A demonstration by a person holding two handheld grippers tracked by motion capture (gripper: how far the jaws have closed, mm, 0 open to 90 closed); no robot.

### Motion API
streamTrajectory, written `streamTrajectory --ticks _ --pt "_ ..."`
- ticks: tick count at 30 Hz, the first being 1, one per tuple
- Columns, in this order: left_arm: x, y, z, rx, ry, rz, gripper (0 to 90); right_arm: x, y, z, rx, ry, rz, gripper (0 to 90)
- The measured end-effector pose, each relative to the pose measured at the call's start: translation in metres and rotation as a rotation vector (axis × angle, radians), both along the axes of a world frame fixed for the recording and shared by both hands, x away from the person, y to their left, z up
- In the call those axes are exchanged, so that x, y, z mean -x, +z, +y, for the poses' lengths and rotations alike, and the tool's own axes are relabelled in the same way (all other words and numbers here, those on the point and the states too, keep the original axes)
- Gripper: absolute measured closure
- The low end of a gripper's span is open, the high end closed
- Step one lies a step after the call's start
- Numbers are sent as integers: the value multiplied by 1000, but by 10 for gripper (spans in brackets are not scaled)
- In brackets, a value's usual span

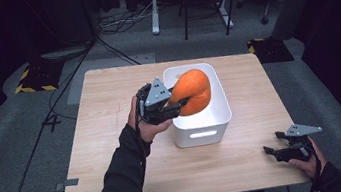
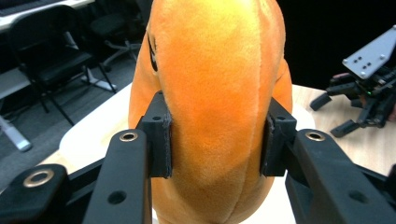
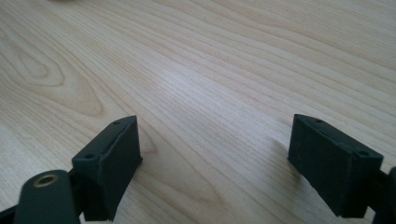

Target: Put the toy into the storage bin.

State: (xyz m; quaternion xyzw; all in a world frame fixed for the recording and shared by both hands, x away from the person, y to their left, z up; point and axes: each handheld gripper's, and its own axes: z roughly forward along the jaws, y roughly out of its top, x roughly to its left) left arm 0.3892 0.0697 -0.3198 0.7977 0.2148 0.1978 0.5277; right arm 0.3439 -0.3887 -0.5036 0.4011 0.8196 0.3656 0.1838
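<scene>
1. Orange plush toy (image 1: 192, 91) clamped between the left gripper (image 1: 181, 103) pads, hanging over the white bin (image 1: 202, 131), partly inside its rim
2. Placing step in hand, by the look of it
3. Next: lower into the bin, then spread the jaws
4. Right gripper (image 1: 273, 143) wide open, holding nothing, resting on the bench (image 1: 117, 159) right of the bin

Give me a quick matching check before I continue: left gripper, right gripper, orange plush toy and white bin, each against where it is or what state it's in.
1. left gripper
2. right gripper
3. orange plush toy
4. white bin

A. open, low over bare wood
B. standing on the table
C. shut on the toy
D. held above the bin

Pairs: 1-C, 2-A, 3-D, 4-B
</scene>
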Motion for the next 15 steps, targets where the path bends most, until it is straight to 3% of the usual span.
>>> streamTrajectory --ticks 4,6,7,9,10,15 --pt "0 -6 -5 -29 -26 9 564 0 0 0 0 0 0 169" --pt "0 -8 -7 -22 -31 20 564 0 0 0 0 -1 0 169" --pt "-1 -9 -8 -63 -44 9 563 0 0 0 0 1 0 169" --pt "-1 -10 -10 -60 -51 20 562 0 0 0 0 0 0 169" --pt "-2 -12 -13 -83 -58 15 561 0 0 0 0 -1 1 169" --pt "-3 -14 -19 -106 -67 20 553 0 0 0 0 -1 0 169"
